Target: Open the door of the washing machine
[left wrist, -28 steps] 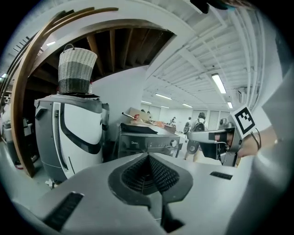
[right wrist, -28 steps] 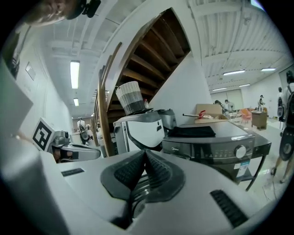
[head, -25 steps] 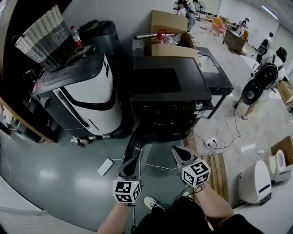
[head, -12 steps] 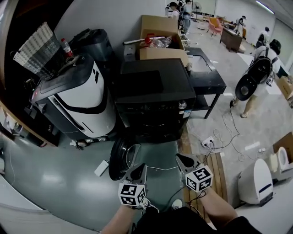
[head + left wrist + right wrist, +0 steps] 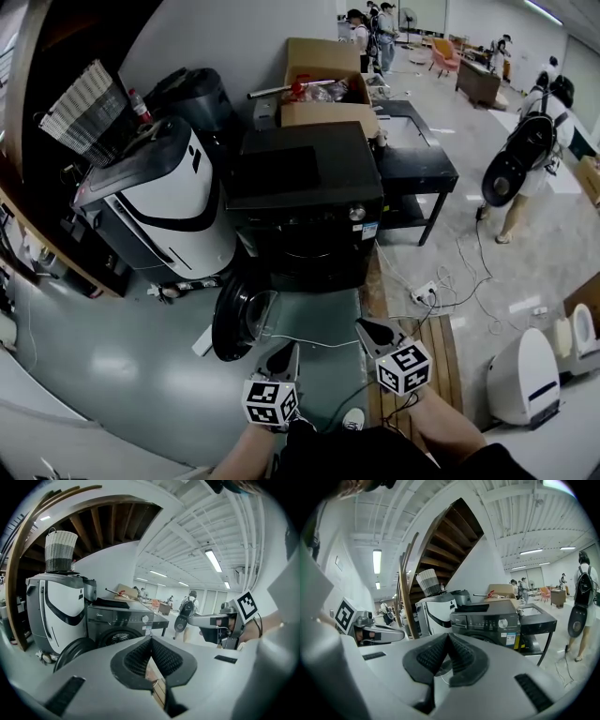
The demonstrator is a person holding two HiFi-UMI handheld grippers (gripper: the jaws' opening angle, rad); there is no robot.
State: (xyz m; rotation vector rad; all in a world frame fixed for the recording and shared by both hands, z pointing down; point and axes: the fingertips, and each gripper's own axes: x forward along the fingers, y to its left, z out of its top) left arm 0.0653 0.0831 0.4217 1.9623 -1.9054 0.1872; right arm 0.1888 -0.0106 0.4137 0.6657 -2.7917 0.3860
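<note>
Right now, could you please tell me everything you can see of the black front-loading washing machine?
The black, boxy washing machine looks glossy, with a flat top, a silver round knob and a label on its front panel. Its round, dark-rimmed door is swung wide open on the side nearest the white-and-black appliance. It stands upright on the grey floor, with a black table on its other side.

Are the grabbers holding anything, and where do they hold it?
Nothing. Left gripper and right gripper are shut, empty, clear of the round black washing machine door.
</note>
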